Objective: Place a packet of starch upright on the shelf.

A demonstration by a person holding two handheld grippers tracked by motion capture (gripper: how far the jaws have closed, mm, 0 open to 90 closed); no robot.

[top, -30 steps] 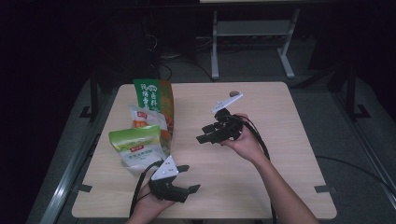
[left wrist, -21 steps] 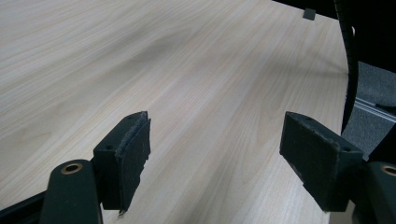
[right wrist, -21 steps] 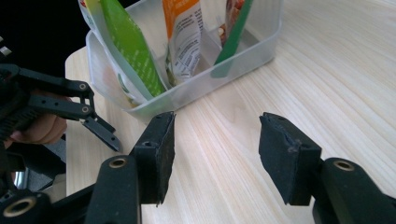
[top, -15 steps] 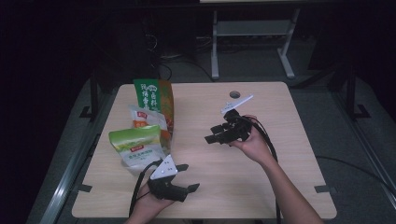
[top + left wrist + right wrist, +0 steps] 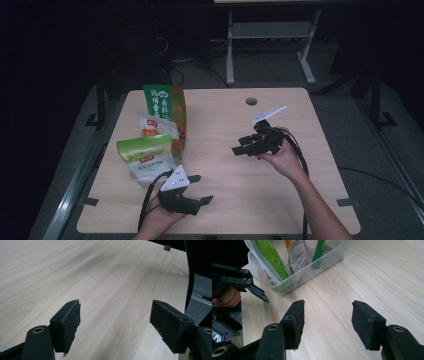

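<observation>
Packets of snack food are what the work turns on: 3 of them stand upright in a clear plastic bin (image 5: pixel 317 270) near the table's (image 5: pixel 280 210) left edge. The tall green-and-orange bag (image 5: pixel 162 102) is at the back, the white-and-orange pouch (image 5: pixel 155 127) is in the middle and the light green bag (image 5: pixel 145 152) is at the front. None of them is touched by either tool.

The left gripper (image 5: pixel 202 189) sits low near the front edge, just right of the light green bag. Its jaws are spread wide over bare wood and hold nothing. The right gripper (image 5: pixel 239 146) hangs above the middle of the table, well apart from the bin, and points left toward it. Its 2 pads (image 5: pixel 295 322) have just been opening a little further and stand wide apart with nothing between them. In the right gripper view the bin and its bags lie ahead, beyond the gap.

By my reading this is the approach step. Both tools are empty and ready, and the right one is lined up to go for a packet.

The next move would call for carrying the right gripper across to the bin and choosing 1 bag. The tall one at the back or the pouch looks easiest to reach from that side. The open jaws should straddle the bag's top edge before they close. The bags are thin and crinkly and lean on one another, so a pinch high on the seal should lift 1 cleanly. The left gripper may need to steady the bin's wall so that it does not slide.
</observation>
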